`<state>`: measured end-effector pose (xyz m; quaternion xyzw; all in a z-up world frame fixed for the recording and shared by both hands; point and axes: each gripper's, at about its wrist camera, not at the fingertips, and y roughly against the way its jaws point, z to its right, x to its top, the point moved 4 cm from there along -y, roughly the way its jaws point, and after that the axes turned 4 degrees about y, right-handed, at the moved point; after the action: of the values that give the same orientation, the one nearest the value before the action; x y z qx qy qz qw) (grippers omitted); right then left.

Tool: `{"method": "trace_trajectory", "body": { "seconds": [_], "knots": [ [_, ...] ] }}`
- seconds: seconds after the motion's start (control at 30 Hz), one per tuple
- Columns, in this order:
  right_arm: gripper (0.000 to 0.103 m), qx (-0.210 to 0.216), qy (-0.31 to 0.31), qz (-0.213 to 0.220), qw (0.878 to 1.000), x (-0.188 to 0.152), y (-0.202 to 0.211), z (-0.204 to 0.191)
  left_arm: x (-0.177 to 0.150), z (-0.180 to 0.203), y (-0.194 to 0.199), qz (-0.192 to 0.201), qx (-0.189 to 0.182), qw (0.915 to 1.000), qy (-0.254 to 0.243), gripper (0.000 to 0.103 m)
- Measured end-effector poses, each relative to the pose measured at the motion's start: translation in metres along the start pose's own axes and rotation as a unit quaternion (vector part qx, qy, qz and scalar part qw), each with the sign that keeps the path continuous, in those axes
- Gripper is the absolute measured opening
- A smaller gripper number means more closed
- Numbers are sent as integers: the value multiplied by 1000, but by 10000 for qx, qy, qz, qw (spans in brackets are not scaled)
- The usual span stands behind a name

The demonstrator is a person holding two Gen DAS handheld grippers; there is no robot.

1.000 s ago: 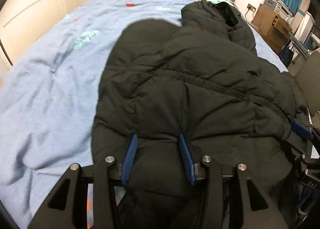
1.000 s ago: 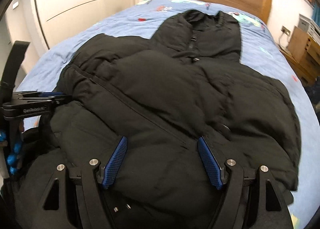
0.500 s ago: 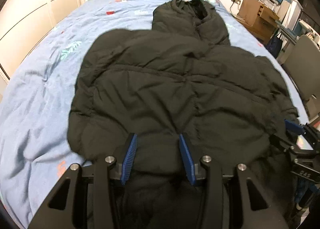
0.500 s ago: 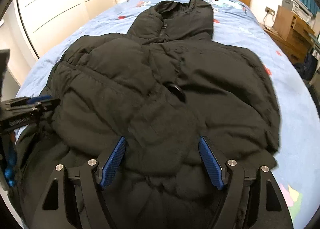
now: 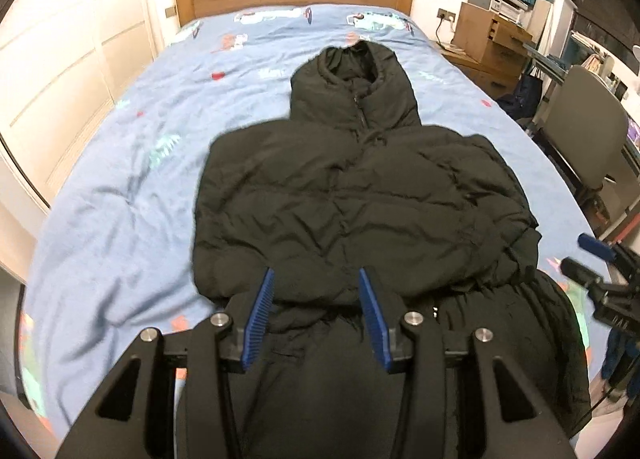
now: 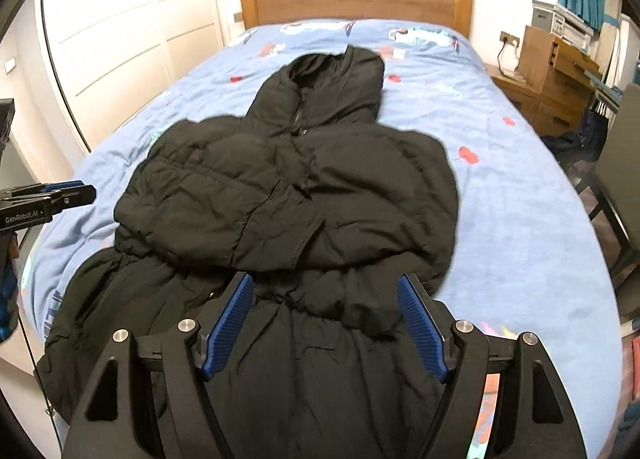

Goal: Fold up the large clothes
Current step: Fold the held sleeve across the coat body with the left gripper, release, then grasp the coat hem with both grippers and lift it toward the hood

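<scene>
Both the left gripper [image 5: 316,301] and right gripper [image 6: 325,317] stood released, empty, above the black coat [image 5: 352,199]. Puffy sleeves looked likely to spring unfolded.

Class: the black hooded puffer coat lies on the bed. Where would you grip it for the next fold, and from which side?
Likely the black hooded puffer coat's hem, from the foot of the bed: it lies nearest, hood far, sleeves already folded in.

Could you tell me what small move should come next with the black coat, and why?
Probably lower both grippers to the coat's near hem: the left gripper and right gripper stand open and empty above its unfolded lower part.
</scene>
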<state>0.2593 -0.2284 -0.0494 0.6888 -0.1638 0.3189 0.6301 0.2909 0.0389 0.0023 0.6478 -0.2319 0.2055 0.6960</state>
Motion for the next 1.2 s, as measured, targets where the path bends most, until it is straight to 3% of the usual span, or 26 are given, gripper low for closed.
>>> {"method": "trace_trajectory", "body": {
  "seconds": [0.17,0.43,0.67,0.9,1.2],
  "knots": [
    [74,-162,59,238,9996,33,22,25,46,-23,24,212,90,9997,57,42],
    [76,-244,179,562,9980,133,15,62,157,-53,16,623,-85,9971,428,52],
    [81,169,-188,656,9975,233,-64,96,256,-50,-79,620,-457,9957,512,56],
    [85,539,-594,455,9957,280,-168,112,296,-35,-187,223,-594,9969,456,56],
    [94,577,-812,124,9950,330,-272,119,343,-18,-292,-3,-654,9965,512,57]
  ]
}}
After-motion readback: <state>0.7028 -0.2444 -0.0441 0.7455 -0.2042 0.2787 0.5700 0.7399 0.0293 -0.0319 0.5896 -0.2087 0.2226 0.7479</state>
